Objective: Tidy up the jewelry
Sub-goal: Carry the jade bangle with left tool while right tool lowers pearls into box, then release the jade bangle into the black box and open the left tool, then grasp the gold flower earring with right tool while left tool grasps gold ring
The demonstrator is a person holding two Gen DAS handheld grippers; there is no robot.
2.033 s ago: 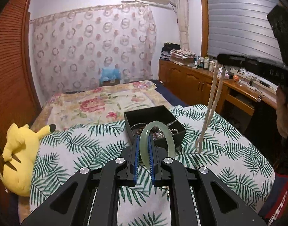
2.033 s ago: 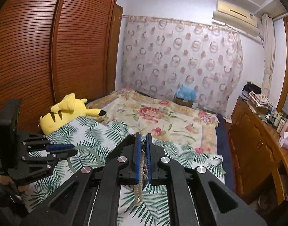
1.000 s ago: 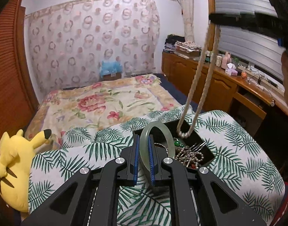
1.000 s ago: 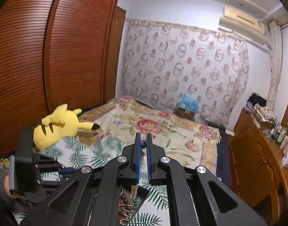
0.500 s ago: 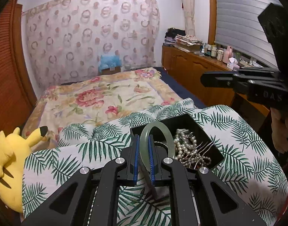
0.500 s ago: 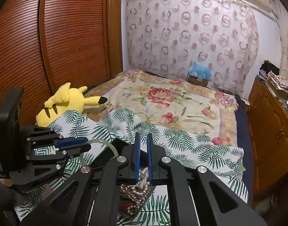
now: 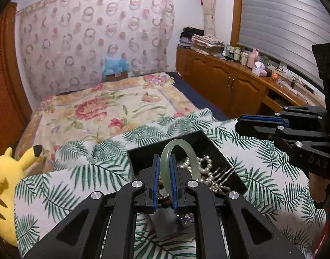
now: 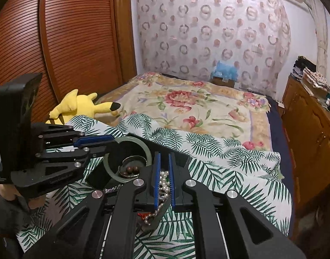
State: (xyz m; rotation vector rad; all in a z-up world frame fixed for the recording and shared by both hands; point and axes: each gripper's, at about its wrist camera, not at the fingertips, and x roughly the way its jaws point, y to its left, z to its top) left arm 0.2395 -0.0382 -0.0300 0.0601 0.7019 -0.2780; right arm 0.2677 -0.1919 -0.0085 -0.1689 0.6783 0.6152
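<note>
A black jewelry box (image 7: 199, 140) sits on the palm-leaf bedspread (image 7: 83, 172). It holds a pearl necklace (image 7: 205, 166), a silver comb and beads. My left gripper (image 7: 164, 181) is shut on a pale green jade bangle (image 7: 178, 149), held upright over the box's near left side. The bangle also shows in the right wrist view (image 8: 130, 142). My right gripper (image 8: 164, 179) hovers over the box with its jaws slightly apart and the pearl necklace (image 8: 164, 180) lying below between them. It shows from the side in the left wrist view (image 7: 247, 122).
A yellow plush toy (image 7: 5, 181) lies at the bed's left edge. A floral blanket (image 7: 104, 110) covers the far bed. Wooden cabinets (image 7: 236, 86) with bottles run along the right. A slatted wooden wardrobe (image 8: 46, 43) stands at the left.
The right gripper lowered the pearl necklace into the box and let it go, then opened slightly. The left gripper kept the bangle and moved closer over the box.
</note>
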